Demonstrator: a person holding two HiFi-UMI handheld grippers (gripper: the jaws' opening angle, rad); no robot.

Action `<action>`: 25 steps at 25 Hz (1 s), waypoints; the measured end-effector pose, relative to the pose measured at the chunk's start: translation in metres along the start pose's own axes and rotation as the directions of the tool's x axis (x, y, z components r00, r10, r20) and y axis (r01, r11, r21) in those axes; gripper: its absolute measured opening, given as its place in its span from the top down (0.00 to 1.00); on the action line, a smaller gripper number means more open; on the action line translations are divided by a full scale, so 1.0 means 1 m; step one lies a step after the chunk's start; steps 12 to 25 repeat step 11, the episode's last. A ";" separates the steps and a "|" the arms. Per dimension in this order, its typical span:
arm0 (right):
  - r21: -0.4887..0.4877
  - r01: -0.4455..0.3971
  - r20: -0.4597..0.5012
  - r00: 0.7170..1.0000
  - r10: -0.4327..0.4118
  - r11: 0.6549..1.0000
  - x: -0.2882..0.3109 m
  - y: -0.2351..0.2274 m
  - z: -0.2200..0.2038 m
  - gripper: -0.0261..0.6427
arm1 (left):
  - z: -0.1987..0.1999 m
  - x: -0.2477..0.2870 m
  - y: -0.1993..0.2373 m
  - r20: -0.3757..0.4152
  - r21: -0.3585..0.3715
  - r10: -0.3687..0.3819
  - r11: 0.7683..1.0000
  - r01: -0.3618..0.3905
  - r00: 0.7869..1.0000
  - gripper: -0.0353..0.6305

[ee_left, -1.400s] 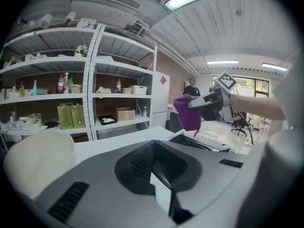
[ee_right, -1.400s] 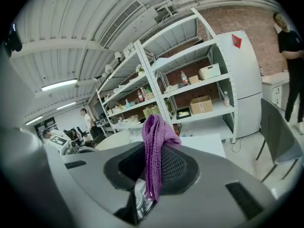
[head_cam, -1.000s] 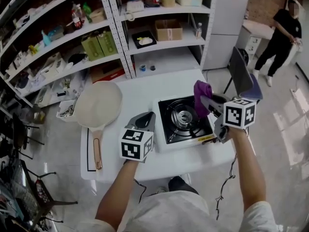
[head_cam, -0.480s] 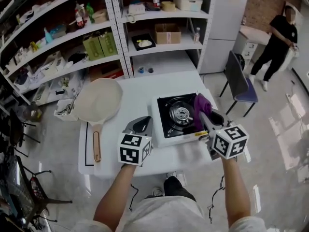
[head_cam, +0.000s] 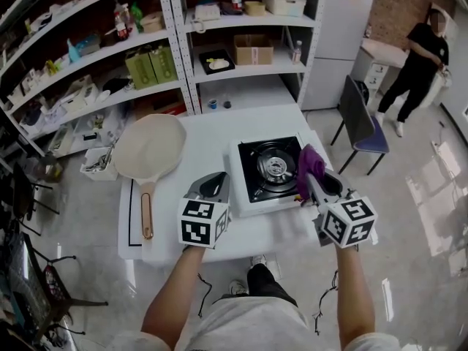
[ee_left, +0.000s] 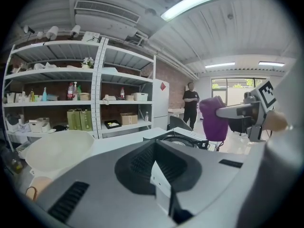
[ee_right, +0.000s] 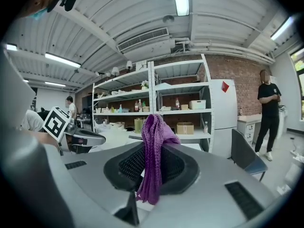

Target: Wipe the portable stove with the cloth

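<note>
Cloth (head_cam: 308, 164) was clamped in right gripper (head_cam: 314, 187), stove (head_cam: 265, 168) just left; flat, pressed strokes judged best. Left gripper (head_cam: 212, 189) was closed, empty.

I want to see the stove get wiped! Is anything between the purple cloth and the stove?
Nothing visible. The right gripper holds the purple cloth at the portable stove's right edge, and the stove top is bare. The frying pan lies apart, to the left.

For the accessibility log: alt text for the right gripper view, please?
The right gripper is shut on a purple knitted cloth standing up between its jaws. Behind are metal shelves, a white fridge and a person standing at the right.
</note>
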State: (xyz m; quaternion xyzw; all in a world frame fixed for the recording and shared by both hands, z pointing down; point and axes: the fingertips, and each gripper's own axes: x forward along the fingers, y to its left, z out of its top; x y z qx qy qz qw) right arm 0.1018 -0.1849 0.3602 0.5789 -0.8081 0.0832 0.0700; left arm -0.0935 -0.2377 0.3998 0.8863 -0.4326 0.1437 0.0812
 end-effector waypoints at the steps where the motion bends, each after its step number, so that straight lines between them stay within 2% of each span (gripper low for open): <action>1: -0.001 0.004 0.000 1.000 -0.004 1.000 -0.001 0.000 -0.001 0.87 | -0.001 -0.001 0.000 0.000 -0.001 0.000 1.000 0.000 1.000 0.94; 11: 0.014 0.016 0.008 1.000 -0.016 1.000 -0.007 0.000 -0.005 0.87 | -0.006 -0.003 -0.004 -0.015 0.036 -0.017 0.999 0.018 1.000 0.94; 25: 0.014 0.016 0.008 1.000 -0.016 1.000 -0.007 0.000 -0.005 0.87 | -0.006 -0.003 -0.004 -0.015 0.036 -0.017 0.999 0.018 1.000 0.94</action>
